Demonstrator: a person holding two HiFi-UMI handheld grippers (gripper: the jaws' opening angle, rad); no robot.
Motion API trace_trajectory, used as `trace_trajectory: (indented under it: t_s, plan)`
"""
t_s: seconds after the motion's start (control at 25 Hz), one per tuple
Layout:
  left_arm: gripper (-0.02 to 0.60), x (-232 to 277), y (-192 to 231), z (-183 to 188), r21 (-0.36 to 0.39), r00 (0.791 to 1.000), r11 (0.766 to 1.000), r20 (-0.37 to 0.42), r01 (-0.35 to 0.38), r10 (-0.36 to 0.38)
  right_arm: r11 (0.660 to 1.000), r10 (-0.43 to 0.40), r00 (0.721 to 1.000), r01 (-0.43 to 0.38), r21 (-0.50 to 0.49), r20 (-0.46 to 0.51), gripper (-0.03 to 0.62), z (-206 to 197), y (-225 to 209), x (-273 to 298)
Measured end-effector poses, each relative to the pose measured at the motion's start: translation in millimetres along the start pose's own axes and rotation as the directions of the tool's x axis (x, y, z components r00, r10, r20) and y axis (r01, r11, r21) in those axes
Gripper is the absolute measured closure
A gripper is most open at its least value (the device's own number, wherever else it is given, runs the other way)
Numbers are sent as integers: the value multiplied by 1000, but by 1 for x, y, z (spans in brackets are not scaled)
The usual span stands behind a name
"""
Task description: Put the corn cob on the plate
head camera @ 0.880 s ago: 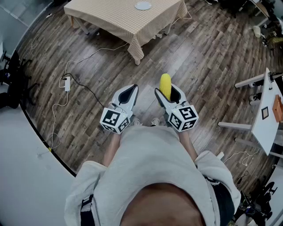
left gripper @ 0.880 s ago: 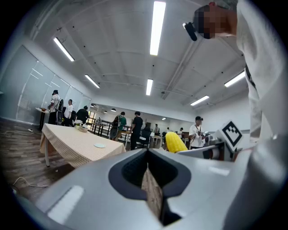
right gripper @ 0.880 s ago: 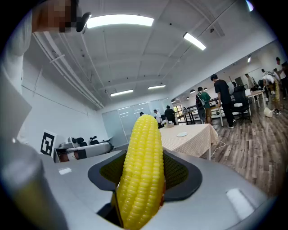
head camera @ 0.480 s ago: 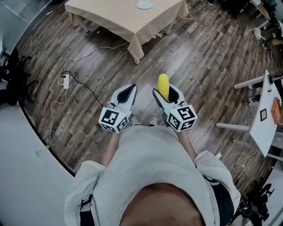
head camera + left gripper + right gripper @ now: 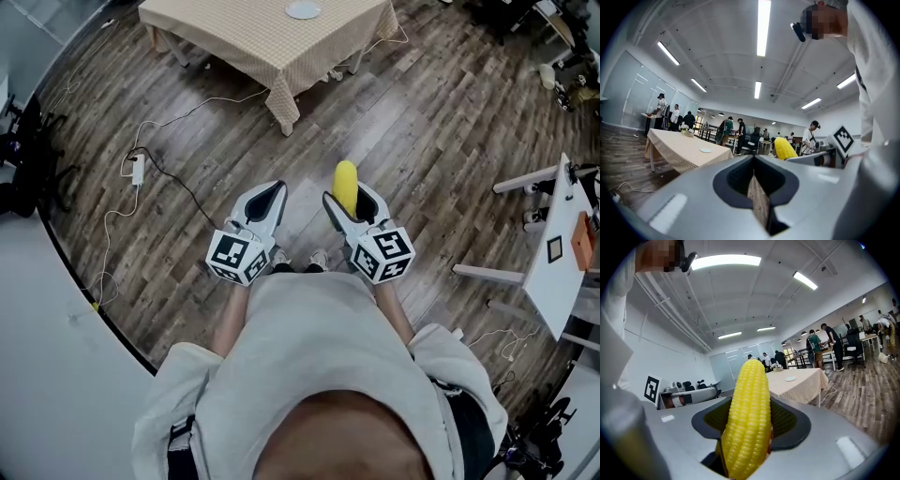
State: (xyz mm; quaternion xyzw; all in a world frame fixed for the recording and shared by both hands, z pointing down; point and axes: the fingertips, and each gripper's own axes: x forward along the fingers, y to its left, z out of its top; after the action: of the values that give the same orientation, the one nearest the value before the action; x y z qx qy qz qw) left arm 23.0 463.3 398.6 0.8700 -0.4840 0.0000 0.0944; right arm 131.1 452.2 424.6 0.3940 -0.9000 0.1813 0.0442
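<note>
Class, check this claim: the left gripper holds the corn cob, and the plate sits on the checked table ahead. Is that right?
Not quite: the right gripper holds the corn cob, as the right gripper view shows; the left gripper is shut and empty. The plate does sit on the checked table.

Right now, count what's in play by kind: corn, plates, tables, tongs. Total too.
Yellow corn cob: 1
White round plate: 1, on the table
Table with beige checked cloth: 1
Grey handheld tongs: 2, left tongs shut and empty, right tongs clamped on the cob
Total: 5
</note>
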Motion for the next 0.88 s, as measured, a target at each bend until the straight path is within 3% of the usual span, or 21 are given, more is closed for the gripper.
trace_trajectory:
  t_s: [0.56,0.88]
  plan:
    - [574,18,-25,-9,7,998,998,15,-59,59,1000,23,1000,-23,-12,4,345,-4,-37,-27]
    - [574,41,-25,-9,5,998,998,23,-56,55,1000,4,1000,-4,-15,11,345,-1,-63,-24]
